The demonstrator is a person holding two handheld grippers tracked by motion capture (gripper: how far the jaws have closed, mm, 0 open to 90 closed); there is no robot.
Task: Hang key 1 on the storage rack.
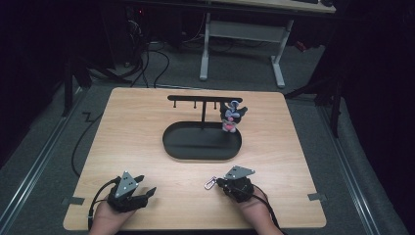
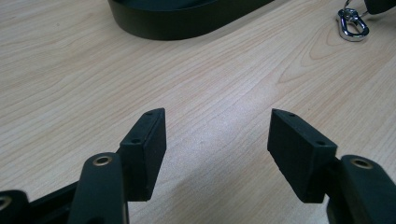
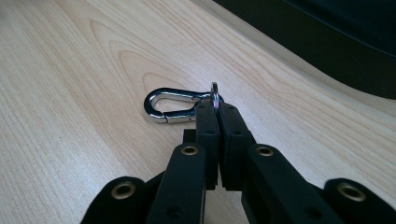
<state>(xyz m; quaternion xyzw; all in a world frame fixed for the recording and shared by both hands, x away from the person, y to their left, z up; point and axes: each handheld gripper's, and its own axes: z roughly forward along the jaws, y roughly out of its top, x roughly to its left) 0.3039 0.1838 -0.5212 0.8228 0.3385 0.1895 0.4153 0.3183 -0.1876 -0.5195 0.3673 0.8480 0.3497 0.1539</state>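
Carabiner lies flat on desk, near the tray. Right gripper is pressed together, pinching only its thin ring at the very jaw tips. Risk: ring may slip or clip swing on lifting. Left gripper spread, empty, well apart.
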